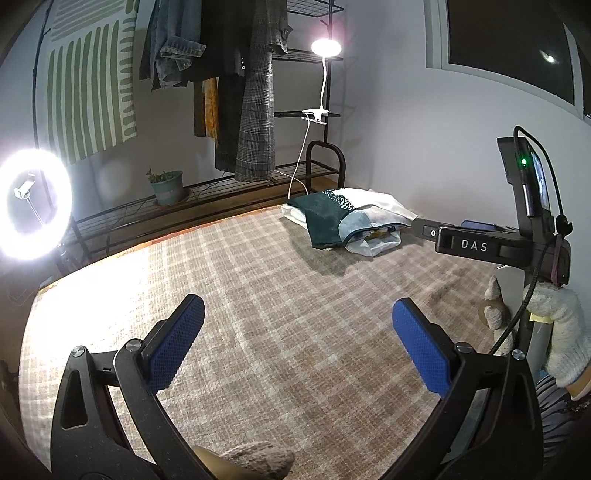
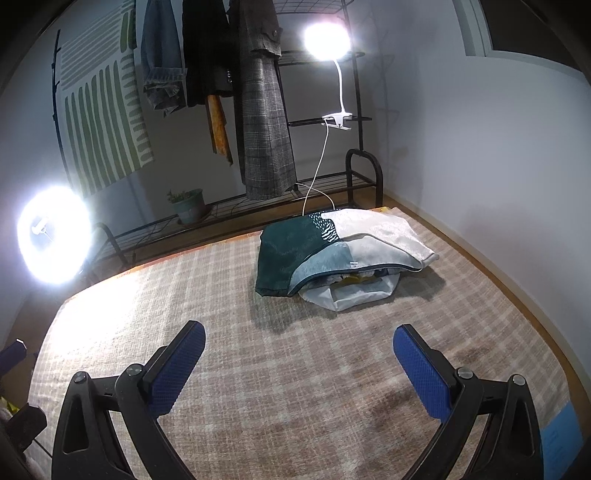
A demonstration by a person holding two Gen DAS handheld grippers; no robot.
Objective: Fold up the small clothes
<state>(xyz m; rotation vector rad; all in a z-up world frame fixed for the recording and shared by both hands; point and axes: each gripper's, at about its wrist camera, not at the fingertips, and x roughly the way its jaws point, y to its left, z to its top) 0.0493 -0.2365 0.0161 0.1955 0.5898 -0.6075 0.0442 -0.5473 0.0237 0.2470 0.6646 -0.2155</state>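
Surface: plaid blanket, spread flat; bare under both tools.
Left tongs: spread wide, nothing between the blue pads, hovering over the blanket.
Right tongs: likewise spread wide and empty; pointed toward the pile.
Task thing: pile of small clothes at the far side of the blanket, well apart from both tongs. Dark teal piece and pale grey-white pieces on top; a white plastic bag pokes out underneath at the near edge.
Handling (judgement): light, limp fabric; it should drape and slide, not hold shape. Top pale cloth looks slightly glossy, possibly slippery.
Grip point (judgement): pinch a free hem or corner of the topmost piece, near edge, clear of the bag.
Background: clothes rack, clip lamp, ring light.
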